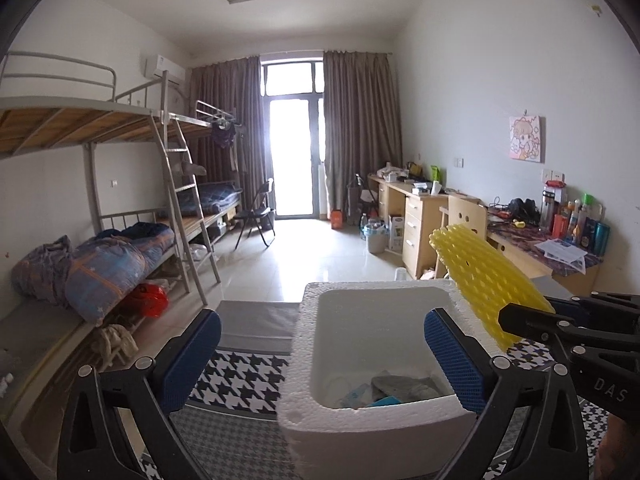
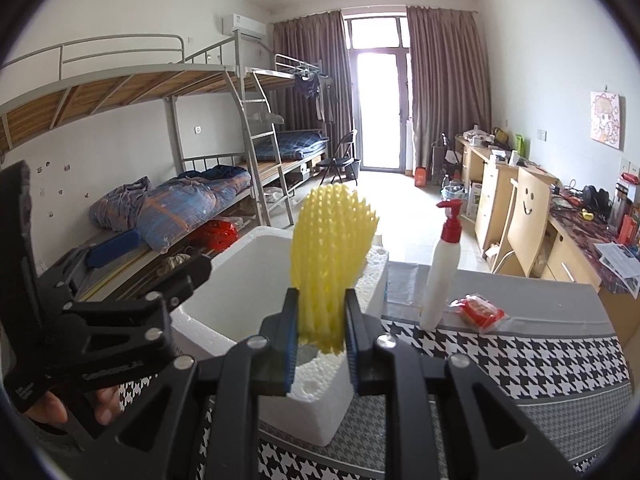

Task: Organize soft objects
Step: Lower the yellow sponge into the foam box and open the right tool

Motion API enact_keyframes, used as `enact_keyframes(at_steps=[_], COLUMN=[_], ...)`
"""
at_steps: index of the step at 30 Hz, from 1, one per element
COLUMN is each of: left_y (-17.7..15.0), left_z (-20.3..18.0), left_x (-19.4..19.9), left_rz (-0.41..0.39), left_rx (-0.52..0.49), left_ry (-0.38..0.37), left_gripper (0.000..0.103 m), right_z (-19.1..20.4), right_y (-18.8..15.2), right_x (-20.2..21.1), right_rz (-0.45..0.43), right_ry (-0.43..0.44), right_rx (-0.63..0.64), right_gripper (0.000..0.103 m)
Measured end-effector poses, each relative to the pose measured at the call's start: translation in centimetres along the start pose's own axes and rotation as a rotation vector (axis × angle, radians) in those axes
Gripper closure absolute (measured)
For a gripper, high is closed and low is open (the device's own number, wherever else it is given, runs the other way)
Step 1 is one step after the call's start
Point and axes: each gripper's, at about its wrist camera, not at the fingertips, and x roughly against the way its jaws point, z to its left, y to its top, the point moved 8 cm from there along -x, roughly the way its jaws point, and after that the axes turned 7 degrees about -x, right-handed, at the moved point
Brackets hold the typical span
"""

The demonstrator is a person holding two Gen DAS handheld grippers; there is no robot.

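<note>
A white foam box (image 1: 304,412) stands on the houndstooth-patterned table right in front of me. Grey cloth and blue items (image 1: 384,390) lie on its bottom. My left gripper (image 1: 324,348) is open wide, its blue pads either side of the box's near end and touching nothing. In the right wrist view it (image 2: 68,224) shows at the left, beside the box (image 2: 240,276), with a hand under it. My right gripper (image 2: 322,312) is shut on the lower end of a yellow foam net sleeve (image 2: 332,240). It holds the sleeve upright over the box's right rim. In the left wrist view the sleeve (image 1: 492,276) slants up from that gripper (image 1: 516,322).
A white pump bottle with a red top (image 2: 440,272) and a red packet (image 2: 480,312) sit on the table (image 2: 520,360) to the right of the box. Bunk beds (image 1: 120,248) with bedding line the left wall. Cluttered desks (image 1: 424,216) and a chair line the right wall.
</note>
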Motion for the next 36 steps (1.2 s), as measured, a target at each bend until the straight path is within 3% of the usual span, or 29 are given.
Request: enact_keyframes(at_steps=[31,32,34,36], left_y=[-1.6,-1.6,-1.7,-1.7], left_z=[4.5,4.6,4.5,4.3], left_x=[1.1,1.1,1.2,1.1], left_rz=[0.009,0.01,0.01,0.011], left_rx=[0.072,0.074,0.072,0.073], left_ry=[0.072,0.072,0.072,0.07], left_gripper=[0.001,0.001,0.001,0.001], right_z=[1.7,1.9,1.7,1.8], right_y=[-0.3,-0.2,-0.4,-0.2], right_x=[-5.5,-5.8,-6.0,-5.9], right_rz=[0.108,0.111,0.119,0.109], right_ry=[0.026,0.022,0.021,0.031], right_rx=[0.017,0.016,0.01,0.002], right_gripper=[0.078,0.075,0.04,0.031])
